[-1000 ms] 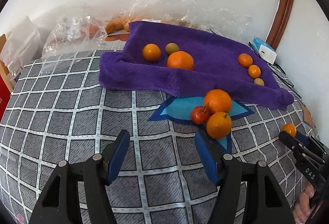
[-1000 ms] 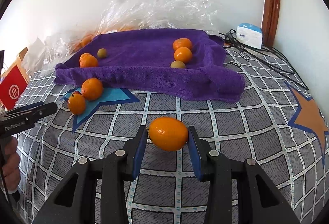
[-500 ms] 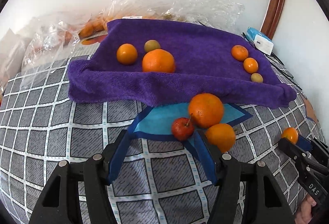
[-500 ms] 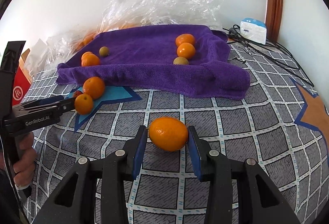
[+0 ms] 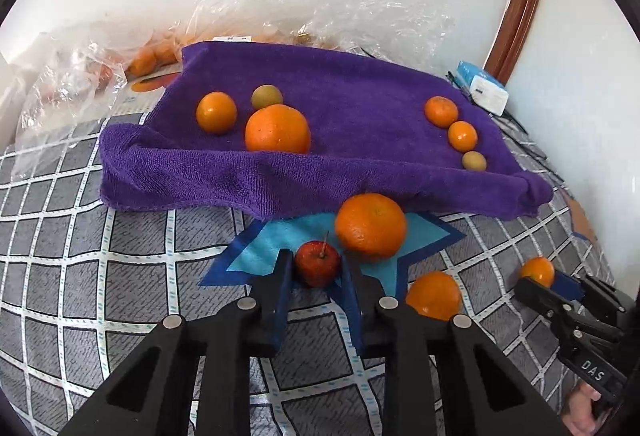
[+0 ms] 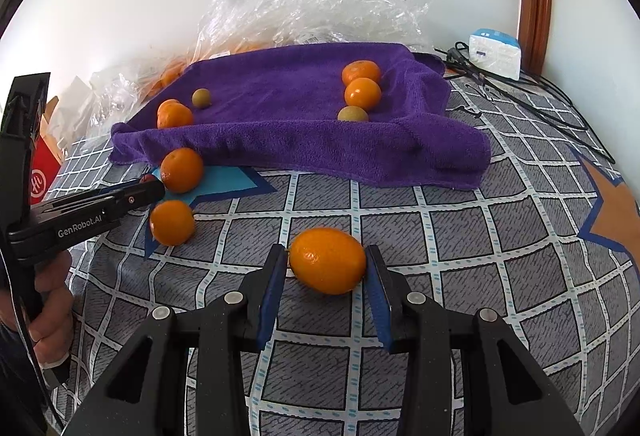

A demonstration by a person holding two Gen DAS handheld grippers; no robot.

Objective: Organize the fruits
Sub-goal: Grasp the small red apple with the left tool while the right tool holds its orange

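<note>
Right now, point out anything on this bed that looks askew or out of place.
The purple towel lies rumpled, its front edge folded over and its right corner bunched. Crumpled clear plastic bags sprawl behind it against the wall. Nothing looks spilled or damaged.

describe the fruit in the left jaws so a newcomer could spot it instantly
Start at the purple towel and drop to the blue star patch on the checked cover just in front of its near edge. The small red fruit lies on that star, clamped in the left gripper. It is the only red, stemmed fruit; the large orange beside it dwarfs it.
</note>
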